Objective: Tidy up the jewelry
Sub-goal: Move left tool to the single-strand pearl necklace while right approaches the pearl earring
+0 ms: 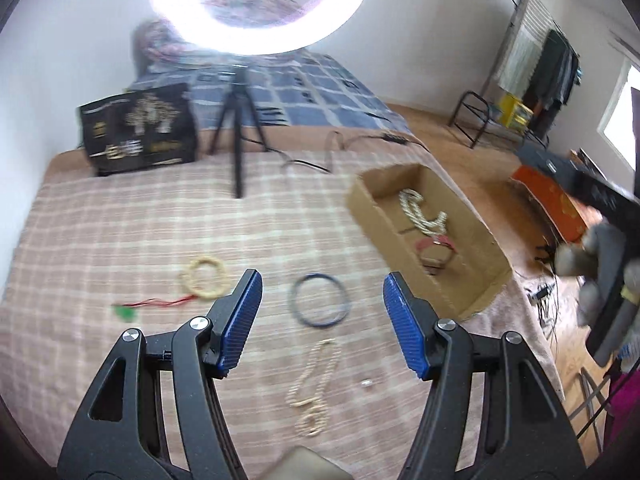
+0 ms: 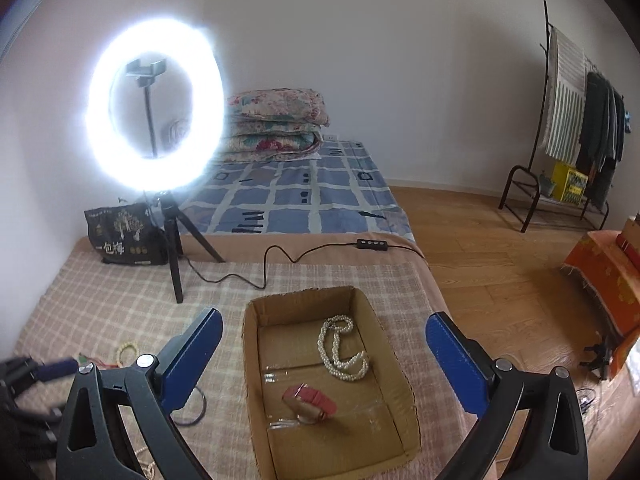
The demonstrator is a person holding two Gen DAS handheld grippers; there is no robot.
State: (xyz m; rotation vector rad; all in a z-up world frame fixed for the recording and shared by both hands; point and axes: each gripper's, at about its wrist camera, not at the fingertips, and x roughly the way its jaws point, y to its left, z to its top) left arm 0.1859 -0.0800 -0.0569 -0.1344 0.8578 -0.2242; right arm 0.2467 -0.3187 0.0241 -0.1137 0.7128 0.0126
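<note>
My left gripper (image 1: 323, 320) hangs open over the checked cloth with nothing between its blue pads. Below it lie a dark blue bangle (image 1: 320, 298), a cream bead necklace (image 1: 312, 388), a cream bead bracelet (image 1: 204, 278) and a red cord with a green pendant (image 1: 132, 308). A cardboard box (image 1: 400, 256) sits to the right. My right gripper (image 2: 324, 360) stands wide open and empty above that box (image 2: 300, 295). Inside the box lie a white pearl necklace (image 2: 340, 348) and a red watch (image 2: 310, 400). The left gripper (image 2: 40, 372) shows blurred at the left edge.
A lit ring light on a black tripod (image 2: 176, 256) stands at the back of the cloth beside a black bag (image 2: 124, 236). Its cable and switch (image 2: 372, 244) run behind the box. The bed edge drops to wooden floor (image 2: 500, 280) on the right. A small pale piece (image 1: 366, 383) lies near the necklace.
</note>
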